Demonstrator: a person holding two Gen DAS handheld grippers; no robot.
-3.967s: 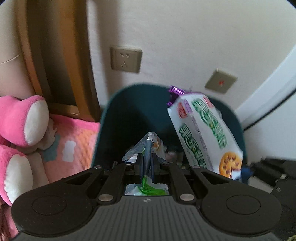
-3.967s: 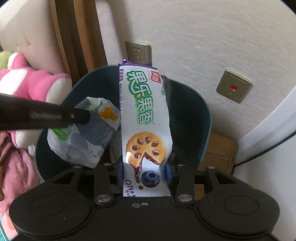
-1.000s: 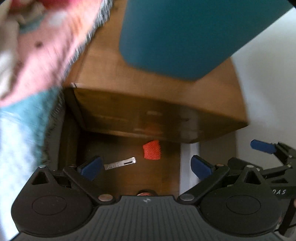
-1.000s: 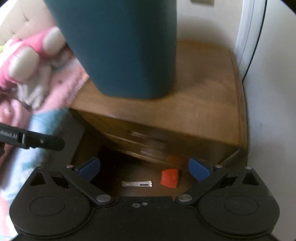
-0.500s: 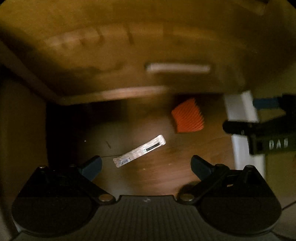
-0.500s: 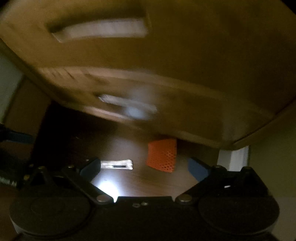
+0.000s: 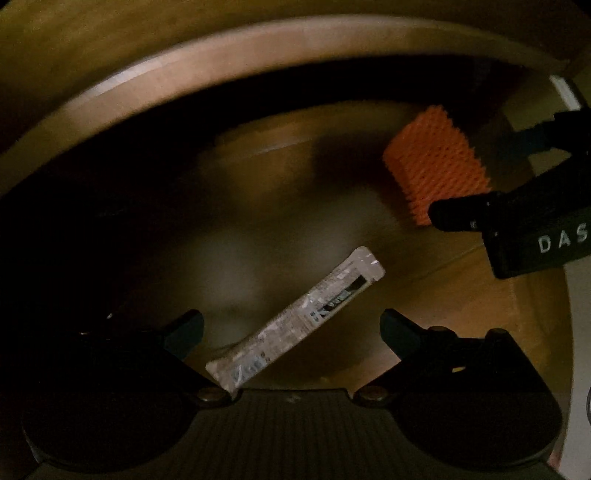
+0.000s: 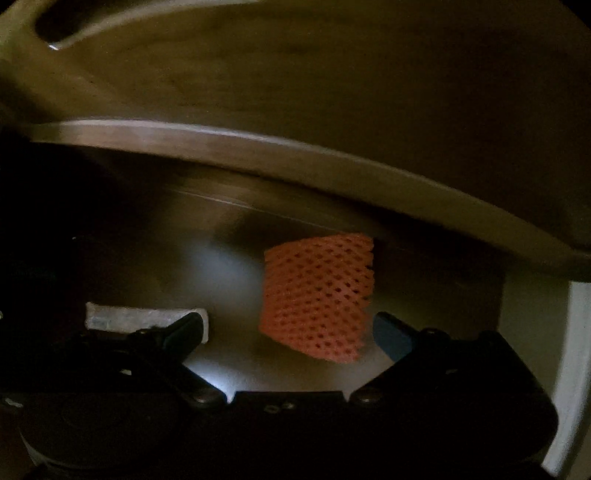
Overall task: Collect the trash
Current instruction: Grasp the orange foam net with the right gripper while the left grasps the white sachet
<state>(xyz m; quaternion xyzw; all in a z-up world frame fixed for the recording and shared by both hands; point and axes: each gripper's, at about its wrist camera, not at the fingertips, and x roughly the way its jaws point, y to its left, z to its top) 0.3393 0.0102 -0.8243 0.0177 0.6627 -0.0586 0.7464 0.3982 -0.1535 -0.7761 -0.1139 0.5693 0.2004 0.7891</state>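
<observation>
Both views look into the dark space under a wooden nightstand. A clear plastic sachet (image 7: pixel 295 319) lies slanted on the wooden floor, between the fingers of my open left gripper (image 7: pixel 291 332). An orange foam net (image 8: pixel 317 295) lies on the floor just ahead of my open right gripper (image 8: pixel 288 332), nearer its right finger. The net also shows in the left wrist view (image 7: pixel 436 162), with the right gripper (image 7: pixel 517 206) beside it. The sachet shows in the right wrist view (image 8: pixel 140 317), partly behind the left finger.
The nightstand's curved lower edge (image 7: pixel 221 66) hangs low over the floor; it also shows in the right wrist view (image 8: pixel 258 144). A drawer handle slot (image 8: pixel 92 26) is at the top left. A white baseboard (image 8: pixel 576 350) runs at the right.
Both grippers have dropped from the teal bin on the nightstand to the floor under it and closed in on the sachet and the net. Both stay open.
</observation>
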